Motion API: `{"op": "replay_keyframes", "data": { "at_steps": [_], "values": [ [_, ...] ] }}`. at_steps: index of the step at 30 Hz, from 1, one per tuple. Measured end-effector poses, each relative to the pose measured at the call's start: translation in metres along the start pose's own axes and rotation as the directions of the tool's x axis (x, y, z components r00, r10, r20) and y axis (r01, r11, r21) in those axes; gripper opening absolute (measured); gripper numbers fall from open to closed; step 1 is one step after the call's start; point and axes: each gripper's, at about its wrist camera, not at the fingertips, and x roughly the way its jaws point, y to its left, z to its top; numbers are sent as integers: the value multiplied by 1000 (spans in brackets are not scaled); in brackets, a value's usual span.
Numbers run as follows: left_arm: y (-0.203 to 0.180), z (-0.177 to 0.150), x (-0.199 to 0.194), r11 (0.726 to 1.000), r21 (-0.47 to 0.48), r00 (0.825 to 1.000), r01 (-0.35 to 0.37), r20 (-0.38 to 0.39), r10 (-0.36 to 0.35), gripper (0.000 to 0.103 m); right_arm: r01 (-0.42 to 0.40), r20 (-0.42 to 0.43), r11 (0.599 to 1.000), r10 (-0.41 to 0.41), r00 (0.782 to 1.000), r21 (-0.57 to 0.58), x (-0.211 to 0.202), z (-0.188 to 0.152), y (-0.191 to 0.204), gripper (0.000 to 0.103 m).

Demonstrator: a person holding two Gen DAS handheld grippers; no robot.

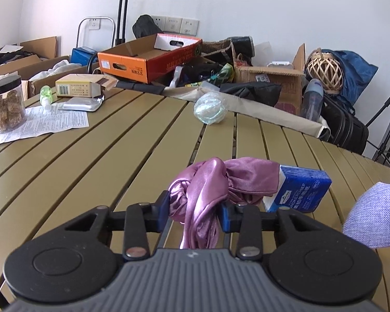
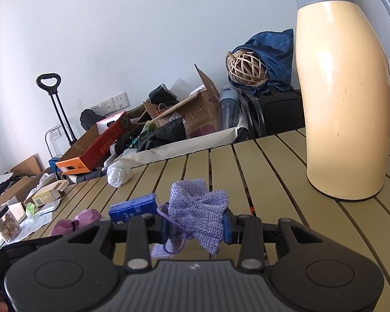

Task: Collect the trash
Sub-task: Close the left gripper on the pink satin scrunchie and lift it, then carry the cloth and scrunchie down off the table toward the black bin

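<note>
In the left wrist view my left gripper (image 1: pixel 194 212) is shut on a crumpled pink satin cloth (image 1: pixel 208 182), whose folds bulge out above and below the blue pads. A blue tissue pack (image 1: pixel 299 189) lies against the cloth on its right. My right gripper (image 2: pixel 195 225) is shut on a lilac woven pouch (image 2: pixel 197 208) with a purple drawstring, held just above the slatted table (image 2: pixel 247 169). The same pouch (image 1: pixel 374 215) shows at the right edge of the left wrist view. The pink cloth (image 2: pixel 76 222) and tissue pack (image 2: pixel 134 208) lie left of the right gripper.
A tall cream thermos jug (image 2: pixel 343 98) stands at the right. A crumpled plastic ball (image 1: pixel 210 108) sits near the far table edge. At far left are a jar of snacks (image 1: pixel 6 104), a printed sheet (image 1: pixel 46 122), a foil packet (image 1: pixel 80 104) and a small carton (image 1: pixel 78 87). Boxes and bags crowd the floor beyond.
</note>
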Motion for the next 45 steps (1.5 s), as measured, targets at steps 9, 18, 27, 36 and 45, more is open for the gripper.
{"op": "replay_keyframes", "data": {
  "at_steps": [9,18,27,36,45],
  "values": [
    [4,-2,-30,1000,7,999,30,39,-31,37,-29,18,1000,29,999,-10,-18,-3,10,36],
    [15,-12,-78,997,-2,994,79,80,-78,37,-53,51,998,54,997,-19,-55,-11,18,36],
    [28,-34,-131,994,1,987,108,117,-108,37,-75,52,997,75,996,-16,-91,-24,24,36],
    [36,-59,-181,992,13,985,126,118,-126,37,-93,45,996,93,995,-16,-134,-43,34,36],
    [41,-85,-232,990,53,983,128,126,-134,37,-108,32,993,110,993,-51,-182,-64,45,36]
  ]
}}
